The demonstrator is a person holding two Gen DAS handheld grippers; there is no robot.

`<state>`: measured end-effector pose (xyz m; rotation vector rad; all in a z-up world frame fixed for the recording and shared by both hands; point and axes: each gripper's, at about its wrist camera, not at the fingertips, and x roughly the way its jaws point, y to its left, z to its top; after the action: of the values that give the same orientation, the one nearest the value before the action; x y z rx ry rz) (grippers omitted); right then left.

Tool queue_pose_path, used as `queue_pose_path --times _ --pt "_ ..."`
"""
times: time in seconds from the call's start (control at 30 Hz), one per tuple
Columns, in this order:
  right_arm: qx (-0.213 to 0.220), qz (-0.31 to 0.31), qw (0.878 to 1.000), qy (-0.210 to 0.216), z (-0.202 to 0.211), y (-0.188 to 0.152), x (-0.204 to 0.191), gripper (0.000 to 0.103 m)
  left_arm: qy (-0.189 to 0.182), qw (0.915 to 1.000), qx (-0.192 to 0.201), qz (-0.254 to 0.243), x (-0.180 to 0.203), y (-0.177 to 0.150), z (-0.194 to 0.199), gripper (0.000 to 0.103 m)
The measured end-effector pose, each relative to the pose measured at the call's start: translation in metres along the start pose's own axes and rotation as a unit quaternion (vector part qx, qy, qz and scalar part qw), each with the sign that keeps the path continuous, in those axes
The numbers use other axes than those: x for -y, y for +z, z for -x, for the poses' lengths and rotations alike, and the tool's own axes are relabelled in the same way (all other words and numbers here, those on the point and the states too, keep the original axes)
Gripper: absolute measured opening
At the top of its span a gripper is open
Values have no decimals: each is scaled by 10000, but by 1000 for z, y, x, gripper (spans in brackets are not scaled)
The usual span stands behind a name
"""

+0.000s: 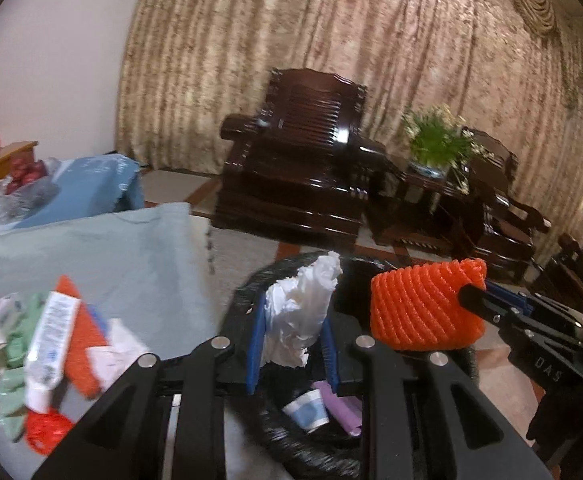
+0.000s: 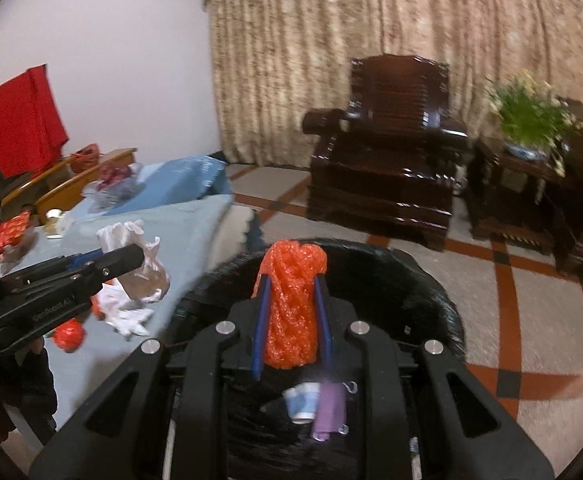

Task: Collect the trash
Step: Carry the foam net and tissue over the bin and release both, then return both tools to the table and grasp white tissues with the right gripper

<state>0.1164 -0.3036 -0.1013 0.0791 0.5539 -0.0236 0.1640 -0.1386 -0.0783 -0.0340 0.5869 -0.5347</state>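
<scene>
My left gripper (image 1: 291, 316) is shut on a crumpled white plastic bag (image 1: 299, 312) above the black-lined trash bin (image 1: 247, 292). In the right wrist view that same bag (image 2: 139, 264) hangs from the left gripper (image 2: 141, 258) at the left, over the table's edge. My right gripper (image 2: 291, 284) is shut on an orange foam fruit net (image 2: 291, 304), held over the bin (image 2: 411, 280). From the left wrist camera, the net (image 1: 423, 304) and right gripper (image 1: 465, 292) appear at the right. A paper cup (image 2: 301, 402) and purple wrapper (image 2: 329, 412) lie inside the bin.
A table under light blue cloth (image 1: 91, 248) carries more trash: a white tube (image 1: 49, 340), green and white wrappers, a red mesh ball (image 1: 45, 432). A dark wooden armchair (image 1: 299, 168), side table with potted plant (image 1: 435, 140) and curtains stand beyond on tiled floor.
</scene>
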Motion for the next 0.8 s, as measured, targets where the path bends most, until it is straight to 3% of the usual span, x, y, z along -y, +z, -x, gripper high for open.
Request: queue_pose_path --times 0.17,0.27,0.33,0.4,0.5,0.63,0.8 --pt "-137 -170 9995 -228 -7 -12 25 21 -209 9996 -146 -108 21 0 -29 26" --pt "-254 -219 9986 -419 -13 -17 33 27 -238 9994 -219 -131 28 0 -41 42" --pt "-271 -260 9979 -520 -14 -20 37 46 -261 9993 -244 -103 28 1 -43 58" --pt "-237 -294 9974 -615 -13 -22 40 58 -260 9994 -216 -104 26 1 -40 65" --pt "-136 -360 9970 -668 -10 -22 38 88 -98 9998 -139 -138 18 1 -33 79" --pt "-89 -435 9979 -465 -10 -20 27 95 178 9998 -59 -31 -6 0 -15 89" --pt "-92 -232 9997 -79 -16 -12 -9 95 679 9976 84 71 -43 -7 17 90"
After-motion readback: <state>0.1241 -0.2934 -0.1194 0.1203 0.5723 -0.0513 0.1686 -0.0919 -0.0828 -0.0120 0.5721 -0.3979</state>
